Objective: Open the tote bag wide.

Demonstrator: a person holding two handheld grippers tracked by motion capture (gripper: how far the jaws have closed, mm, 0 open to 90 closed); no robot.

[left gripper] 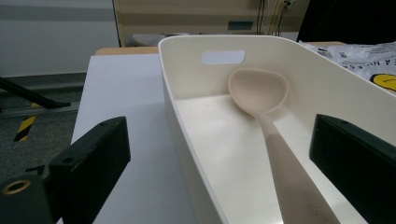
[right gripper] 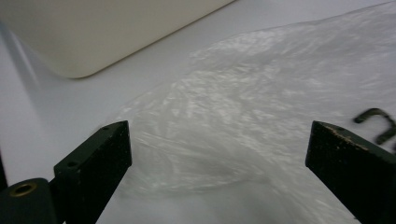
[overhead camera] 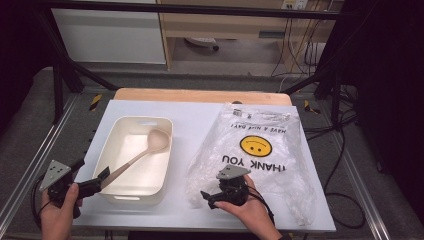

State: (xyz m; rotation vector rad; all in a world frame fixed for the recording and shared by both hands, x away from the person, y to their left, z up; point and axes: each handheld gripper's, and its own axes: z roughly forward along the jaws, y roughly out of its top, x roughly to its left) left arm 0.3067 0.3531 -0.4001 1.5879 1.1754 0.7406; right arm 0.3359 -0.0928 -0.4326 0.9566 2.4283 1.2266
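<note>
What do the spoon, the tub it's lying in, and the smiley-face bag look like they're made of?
Spoon: probably silicone or matte plastic; beige, dull, one smooth moulded piece.
Tub: looks like rigid cream plastic with a satin finish, rounded moulded corners and a cut-out handle slot.
Bag: thin clear plastic film, crinkled and glossy, with printed lettering and a yellow smiley.

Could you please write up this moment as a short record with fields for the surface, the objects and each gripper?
surface: white table top
bin: cream bin on the left half of the table, open top, handle slot in its far wall
spoon: beige spoon lying in the bin, bowl toward the far wall, handle toward the near-left corner
bag: clear plastic bag with a yellow smiley, lying flat right of the bin
left gripper: open, jaws either side of the spoon handle
right gripper: open, at the bag's near-left edge
</note>
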